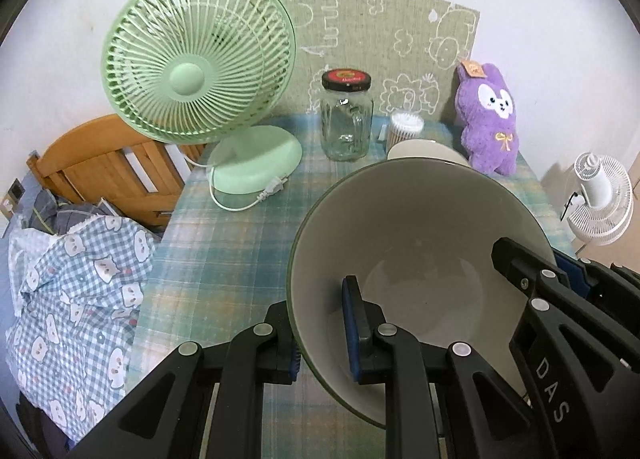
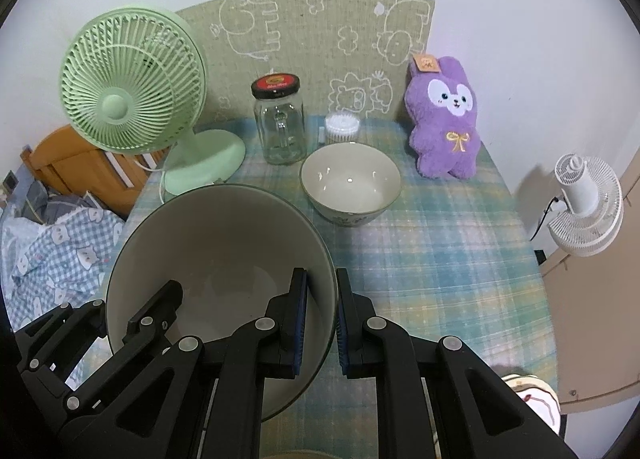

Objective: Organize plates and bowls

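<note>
A large grey-white bowl (image 1: 416, 243) is held above the table by both grippers. My left gripper (image 1: 320, 331) is shut on its left rim, one finger inside and one outside. My right gripper (image 2: 322, 323) is shut on its right rim in the same way; the bowl also shows in the right wrist view (image 2: 208, 251). Each gripper shows in the other's view, at the bowl's far rim. A smaller white bowl (image 2: 351, 184) with a patterned outside stands on the table beyond, upright and empty; in the left wrist view only its rim (image 1: 424, 149) shows behind the held bowl.
On the plaid tablecloth (image 2: 432, 259) at the back stand a green fan (image 2: 132, 99), a glass jar with a black lid (image 2: 280, 123), a tub of cotton swabs (image 2: 342, 125) and a purple plush rabbit (image 2: 446, 123). A white fan (image 2: 586, 203) hangs right. A plate edge (image 2: 536, 399) shows lower right. A bed lies left.
</note>
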`<action>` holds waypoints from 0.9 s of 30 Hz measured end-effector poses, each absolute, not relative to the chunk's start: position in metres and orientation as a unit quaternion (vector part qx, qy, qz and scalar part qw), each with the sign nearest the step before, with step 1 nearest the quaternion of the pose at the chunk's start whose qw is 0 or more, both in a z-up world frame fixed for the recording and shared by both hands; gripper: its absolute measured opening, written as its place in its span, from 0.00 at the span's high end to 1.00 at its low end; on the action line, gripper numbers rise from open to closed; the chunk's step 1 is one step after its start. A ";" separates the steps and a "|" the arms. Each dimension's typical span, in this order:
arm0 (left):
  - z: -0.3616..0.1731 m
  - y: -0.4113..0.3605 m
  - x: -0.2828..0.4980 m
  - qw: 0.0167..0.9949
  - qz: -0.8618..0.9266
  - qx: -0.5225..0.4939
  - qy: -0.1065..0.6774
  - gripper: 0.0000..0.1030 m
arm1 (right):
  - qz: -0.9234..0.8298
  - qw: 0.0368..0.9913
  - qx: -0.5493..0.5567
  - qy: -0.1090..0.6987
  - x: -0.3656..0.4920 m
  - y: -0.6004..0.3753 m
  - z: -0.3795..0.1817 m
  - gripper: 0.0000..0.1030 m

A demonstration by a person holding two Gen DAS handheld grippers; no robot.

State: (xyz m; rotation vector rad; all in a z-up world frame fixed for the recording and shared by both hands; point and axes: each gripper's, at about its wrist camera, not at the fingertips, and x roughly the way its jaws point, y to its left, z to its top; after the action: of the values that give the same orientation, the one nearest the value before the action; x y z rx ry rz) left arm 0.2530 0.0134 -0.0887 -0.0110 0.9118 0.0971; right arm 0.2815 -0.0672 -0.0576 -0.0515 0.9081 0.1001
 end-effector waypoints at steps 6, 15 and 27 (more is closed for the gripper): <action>-0.079 0.008 0.237 0.901 0.051 -0.014 0.431 0.85 | 0.051 0.900 -0.024 0.432 0.265 -0.074 -0.045 0.85; -0.068 -0.007 0.212 0.903 0.061 -0.015 0.424 0.85 | 0.061 0.902 -0.024 0.426 0.239 -0.087 -0.035 0.85; -0.069 -0.026 0.180 0.904 0.073 -0.022 0.420 0.85 | 0.073 0.903 -0.027 0.422 0.205 -0.110 -0.034 0.85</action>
State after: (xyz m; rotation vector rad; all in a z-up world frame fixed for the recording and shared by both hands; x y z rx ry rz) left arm 0.1800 -0.0265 -0.0686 -0.0461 0.8685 0.1505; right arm 0.2052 -0.1096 -0.0345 -0.0561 0.8731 0.1505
